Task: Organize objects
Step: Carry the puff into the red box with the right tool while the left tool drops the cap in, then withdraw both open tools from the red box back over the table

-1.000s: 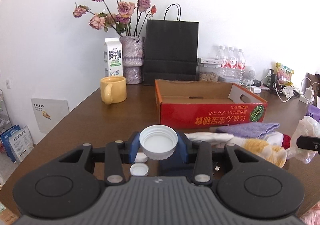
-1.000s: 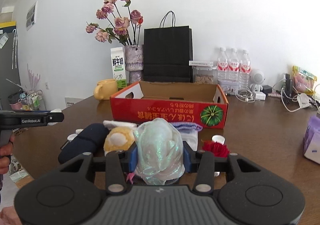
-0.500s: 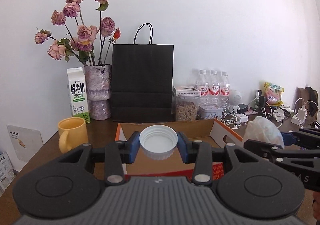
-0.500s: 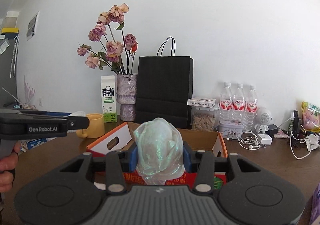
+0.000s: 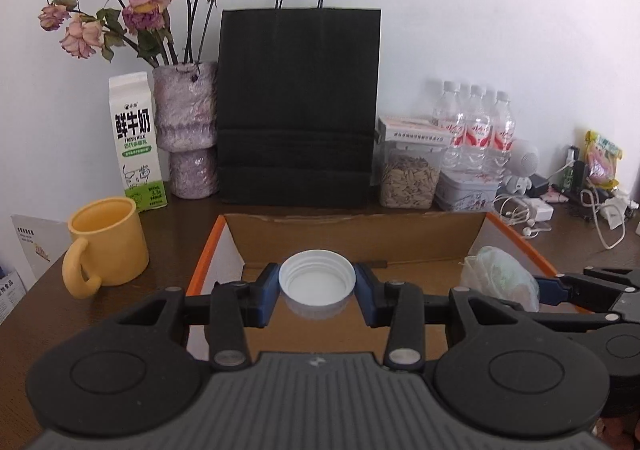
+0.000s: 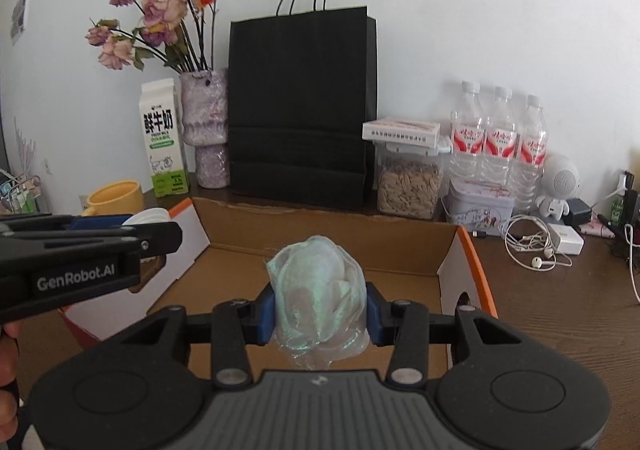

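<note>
1. A white cap [image 5: 317, 284], open side up, is clamped between the pads of the left gripper [image 5: 317, 292], jaws partly apart.
2. A crumpled clear bag [image 6: 320, 298] is pinched by the right gripper [image 6: 321, 312], jaws abt. as wide.
3. Both are held over the open cardboard box [image 5: 360, 238] on the wooden table [image 6: 560, 310], side by side.

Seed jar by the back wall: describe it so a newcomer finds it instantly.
Start at the tall black paper bag against the wall. Immediately right stands the clear jar full of pale seeds, a flat white carton on its lid. Unlike the water bottles beside it, it is squat and square.
</note>
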